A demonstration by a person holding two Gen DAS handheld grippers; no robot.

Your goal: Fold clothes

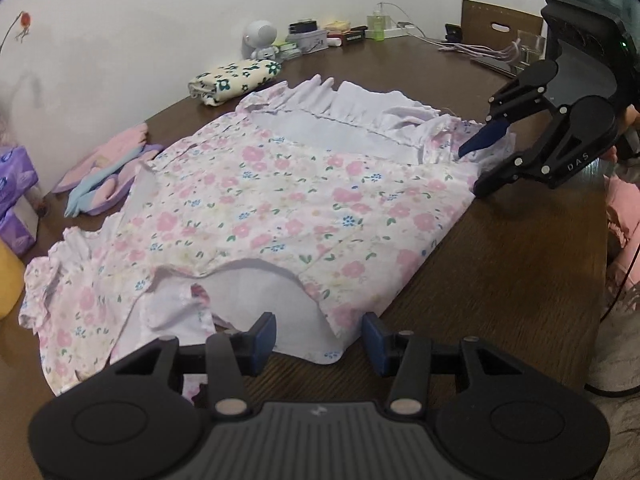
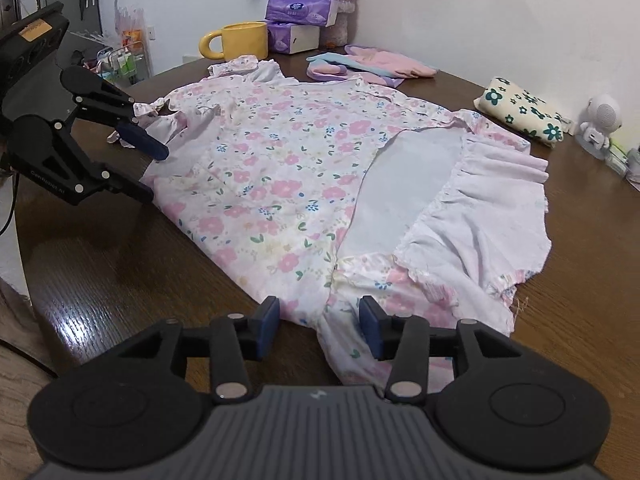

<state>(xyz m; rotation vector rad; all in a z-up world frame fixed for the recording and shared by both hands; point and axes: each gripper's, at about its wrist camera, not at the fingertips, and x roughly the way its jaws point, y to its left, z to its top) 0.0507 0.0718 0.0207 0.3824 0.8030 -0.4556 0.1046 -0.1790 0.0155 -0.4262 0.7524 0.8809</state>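
Fabric fills the left wrist view: a floral dress (image 1: 280, 200) lies spread across the middle of the dark wooden tabletop (image 1: 500, 280); the left claw (image 1: 319, 338) stands apart over the hem nearest it, pads not pressing the cloth; the right claw (image 1: 472, 168) is parted at the dress's far right edge, near a tabletop edge. Right wrist view: the right claw straddles a fold of the dress, jaws apart; a folded flowered cloth (image 2: 520, 110) sits near the far right edge; a yellow mug (image 2: 240, 40) stands at the far edge.
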